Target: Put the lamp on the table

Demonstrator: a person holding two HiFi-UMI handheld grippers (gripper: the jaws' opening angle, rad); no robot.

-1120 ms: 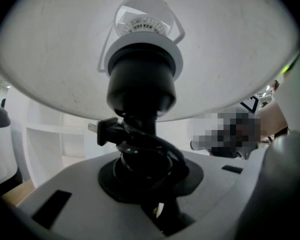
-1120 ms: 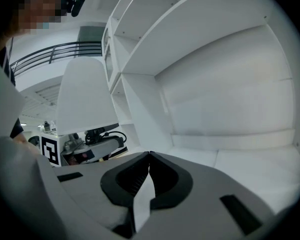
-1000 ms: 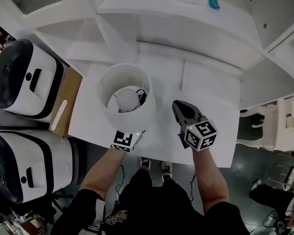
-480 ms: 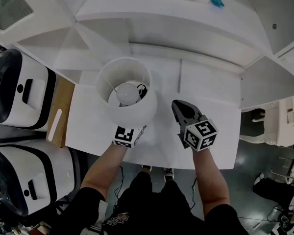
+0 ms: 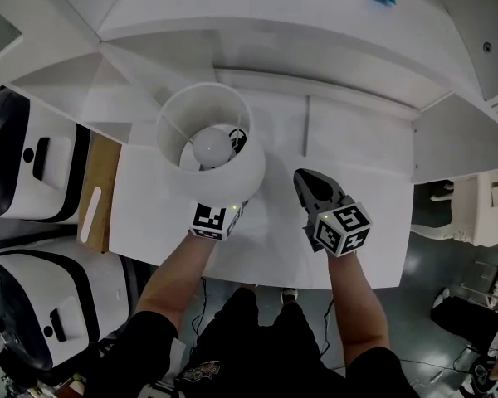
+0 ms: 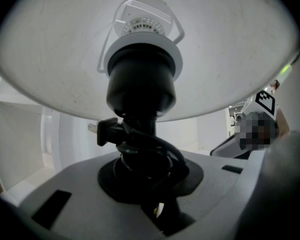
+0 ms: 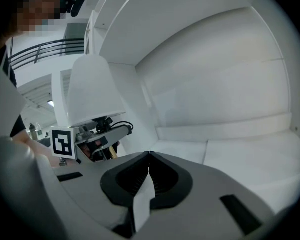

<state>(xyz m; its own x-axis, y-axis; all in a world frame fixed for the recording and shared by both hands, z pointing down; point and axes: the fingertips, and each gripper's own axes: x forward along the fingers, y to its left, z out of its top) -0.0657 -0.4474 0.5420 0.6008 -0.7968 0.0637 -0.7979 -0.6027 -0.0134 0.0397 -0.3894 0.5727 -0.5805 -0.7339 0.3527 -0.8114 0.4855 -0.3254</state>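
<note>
The head view looks down into the lamp. Its white shade is open at the top with the bulb inside, over the left rear part of the white worktop. From there the shade covers the jaws below it, and only a marker cube pokes out at its near edge.

The left gripper view shows what is hidden from above: the underside of the shade, the black socket, a plug sticking out to one side, and the cord coiled round the stem. The jaws stand partly spread and clamp the black stem just under that coil.

The right gripper view shows the lamp from the side, with the left gripper under the shade. Its own jaws are pressed together with nothing between them, above bare worktop to the lamp's right. No view shows whether the lamp's base rests on the worktop.
</note>
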